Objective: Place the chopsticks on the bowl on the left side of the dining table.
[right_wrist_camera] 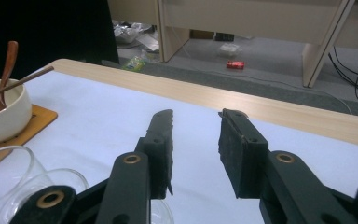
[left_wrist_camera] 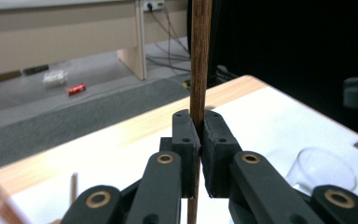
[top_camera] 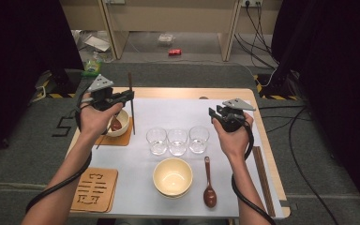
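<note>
Left gripper [top_camera: 130, 95] clamps a single dark wooden chopstick [top_camera: 131, 105] between its two black jaws; in the left gripper view the jaws are closed flat against the stick [left_wrist_camera: 200, 60], which stands upright and passes through the grip near mid-length. In the high view the chopstick hangs in the upper left of the frame, just right of a small white bowl [top_camera: 122, 129] that sits on a tan square coaster [top_camera: 120, 139] and holds a brown spoon and a second stick. Right gripper [top_camera: 212, 114], at centre right, has its jaws parted with a clear gap and holds nothing

Step in hand, as judged: transport of the lifted chopstick toward a resting place. The next move calls for lowering the stick without letting it pivot in the narrow grip, then releasing it level

Materials and shapes:
- chopstick: slender, straight, brown grained wood
- three tumblers [top_camera: 177, 139]: clear glass, cylindrical, in a row at centre
- cream bowl [top_camera: 172, 176]: round, glossy, empty, at lower centre
- wooden spoon [top_camera: 209, 187]: dark, polished, just right of that bowl
- second coaster [top_camera: 95, 189]: tan with cut slots, at lower left
- table cover [top_camera: 168, 110]: pale, matt, over a light wood top
</note>
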A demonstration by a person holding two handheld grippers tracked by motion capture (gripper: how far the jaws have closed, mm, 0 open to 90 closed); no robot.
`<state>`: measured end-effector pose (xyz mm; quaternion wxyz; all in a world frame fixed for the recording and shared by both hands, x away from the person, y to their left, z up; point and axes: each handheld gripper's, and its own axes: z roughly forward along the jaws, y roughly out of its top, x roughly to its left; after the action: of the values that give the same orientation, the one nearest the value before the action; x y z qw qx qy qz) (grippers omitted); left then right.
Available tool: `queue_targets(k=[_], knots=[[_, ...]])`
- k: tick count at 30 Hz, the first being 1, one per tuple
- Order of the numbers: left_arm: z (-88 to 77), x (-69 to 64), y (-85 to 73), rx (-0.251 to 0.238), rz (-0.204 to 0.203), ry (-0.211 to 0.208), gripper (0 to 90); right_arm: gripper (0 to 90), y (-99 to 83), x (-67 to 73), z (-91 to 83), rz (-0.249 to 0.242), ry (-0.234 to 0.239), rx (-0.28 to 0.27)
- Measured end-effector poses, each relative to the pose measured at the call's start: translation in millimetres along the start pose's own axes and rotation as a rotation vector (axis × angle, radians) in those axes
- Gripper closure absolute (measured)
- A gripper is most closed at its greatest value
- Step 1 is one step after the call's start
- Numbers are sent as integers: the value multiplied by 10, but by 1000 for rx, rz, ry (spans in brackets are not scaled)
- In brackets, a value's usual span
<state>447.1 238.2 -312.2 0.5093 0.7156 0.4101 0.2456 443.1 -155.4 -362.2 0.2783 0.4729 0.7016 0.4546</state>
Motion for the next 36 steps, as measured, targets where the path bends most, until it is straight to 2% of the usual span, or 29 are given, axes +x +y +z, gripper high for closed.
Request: queue_targets(k=[6,12,21,32,36], knots=[[-137,174,-137,66,-17,51,847,649,-36,-41,-18,5,-10,4],[-83,354,-221,162,-46,98,847,649,-75,-33,21,1,-11,16],[168,523,-276,256,-68,140,847,649,-100,-29,50,0,-6,25],[571,574,-349,341,-82,176,846,649,-143,-36,62,-1,-9,34],[707,589,-407,383,-70,202,841,649,-152,-42,66,0,-6,36]])
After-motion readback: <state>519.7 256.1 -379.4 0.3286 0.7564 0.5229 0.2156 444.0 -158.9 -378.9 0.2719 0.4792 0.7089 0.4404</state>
